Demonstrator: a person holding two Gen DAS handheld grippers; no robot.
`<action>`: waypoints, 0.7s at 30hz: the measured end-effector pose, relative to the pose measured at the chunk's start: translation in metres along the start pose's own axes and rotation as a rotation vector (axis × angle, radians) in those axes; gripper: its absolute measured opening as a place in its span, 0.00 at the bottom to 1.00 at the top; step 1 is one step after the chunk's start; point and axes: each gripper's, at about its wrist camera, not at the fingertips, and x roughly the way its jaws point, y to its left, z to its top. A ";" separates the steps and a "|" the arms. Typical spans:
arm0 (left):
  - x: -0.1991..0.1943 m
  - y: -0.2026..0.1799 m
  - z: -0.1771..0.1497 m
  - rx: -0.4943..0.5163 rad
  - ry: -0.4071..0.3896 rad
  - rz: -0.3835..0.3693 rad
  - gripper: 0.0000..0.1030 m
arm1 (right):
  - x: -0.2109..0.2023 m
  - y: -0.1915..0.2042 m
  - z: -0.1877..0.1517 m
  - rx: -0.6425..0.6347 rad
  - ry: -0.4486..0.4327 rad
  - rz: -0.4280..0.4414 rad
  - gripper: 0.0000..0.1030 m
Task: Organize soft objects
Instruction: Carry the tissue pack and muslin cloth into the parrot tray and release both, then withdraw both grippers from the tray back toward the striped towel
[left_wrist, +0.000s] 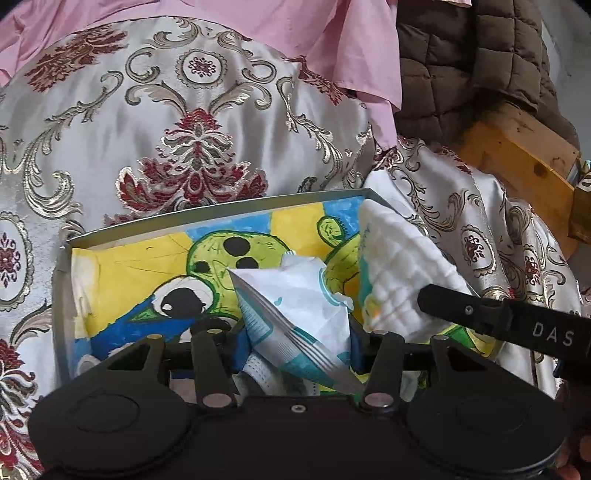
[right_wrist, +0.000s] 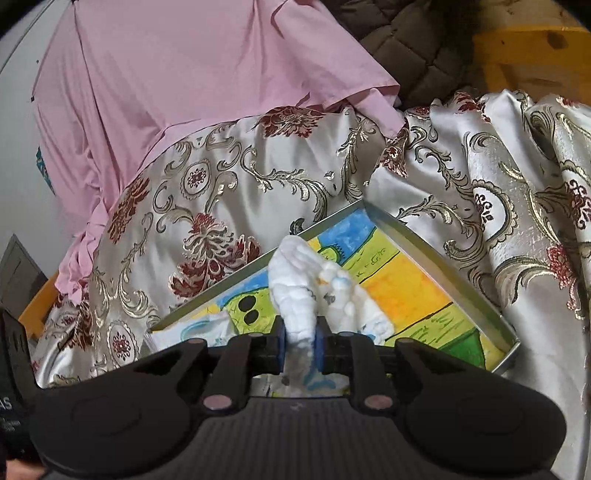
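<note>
Resting on the brocade bedspread (left_wrist: 184, 122), a shallow grey tray (left_wrist: 221, 212) lined with a painted turtle picture (left_wrist: 155, 273) serves as the landmark for everything here. Over the near middle of the tray, the left gripper (left_wrist: 295, 343) has its jaws about half open around a crumpled white packet (left_wrist: 295, 314) with pale blue print; the blue pads sit at either side of it, and whether they press firmly on it cannot be told. At the tray's right edge in the left wrist view, a white quilted cloth (left_wrist: 399, 266) drapes partly over the rim onto the bedspread. The right gripper (right_wrist: 299, 343) has that cloth (right_wrist: 299, 280) between its jaws, which stand narrowly apart with both blue pads against the bunched fabric; the rest of the cloth lies on the turtle picture inside the tray. Beyond the tray's far side, a pink sheet (right_wrist: 166, 92) covers the upper bed, with a brown quilted jacket (left_wrist: 461, 62) and a wooden frame (left_wrist: 517, 158) off to the right.
</note>
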 end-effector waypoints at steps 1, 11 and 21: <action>-0.001 0.000 0.000 0.000 0.001 0.005 0.50 | 0.000 0.000 -0.001 -0.001 0.002 0.000 0.21; -0.018 -0.004 -0.002 0.027 0.003 0.031 0.62 | -0.008 0.002 0.001 0.000 0.011 0.002 0.41; -0.062 0.002 -0.005 -0.001 -0.058 0.078 0.84 | -0.044 0.025 0.013 -0.072 -0.060 -0.004 0.68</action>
